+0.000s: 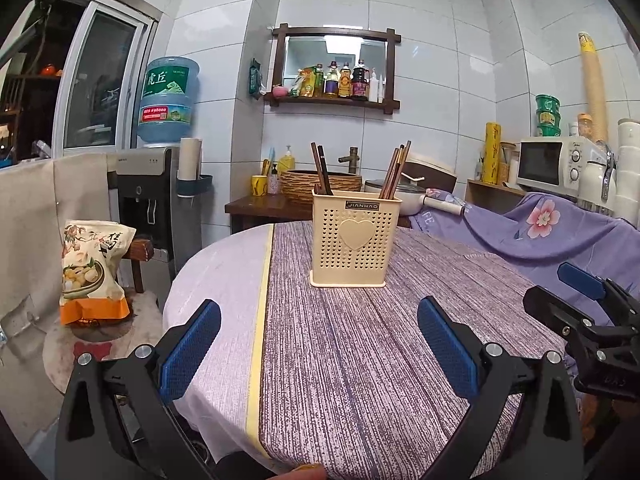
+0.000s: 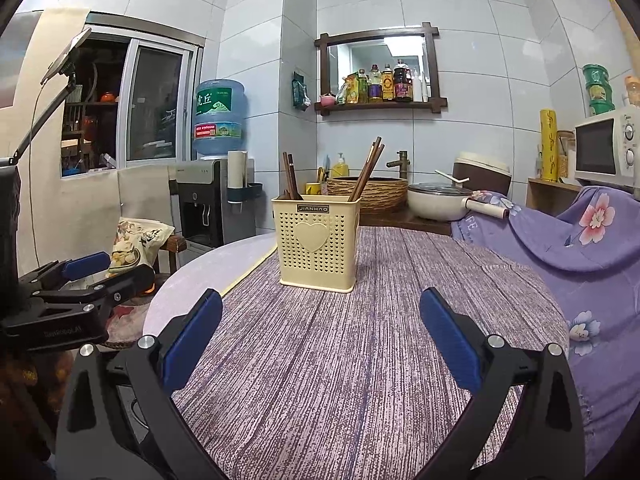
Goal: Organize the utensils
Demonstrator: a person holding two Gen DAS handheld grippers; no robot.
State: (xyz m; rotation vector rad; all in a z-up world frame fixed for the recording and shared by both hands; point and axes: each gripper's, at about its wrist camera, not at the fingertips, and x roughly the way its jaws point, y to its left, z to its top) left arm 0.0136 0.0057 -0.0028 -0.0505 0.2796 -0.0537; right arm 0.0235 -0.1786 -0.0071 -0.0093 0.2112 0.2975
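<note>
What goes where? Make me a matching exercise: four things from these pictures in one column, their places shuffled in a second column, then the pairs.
Things:
1. utensil holder
2. snack bag
3. sauce bottles
4. microwave

Places:
A. on the wooden wall shelf
B. standing on the table's striped cloth
C. on the counter at far right
D. on a stool left of the table

Pairs: 1-B, 2-D, 3-A, 4-C

The left gripper and right gripper are both open and hold nothing.
</note>
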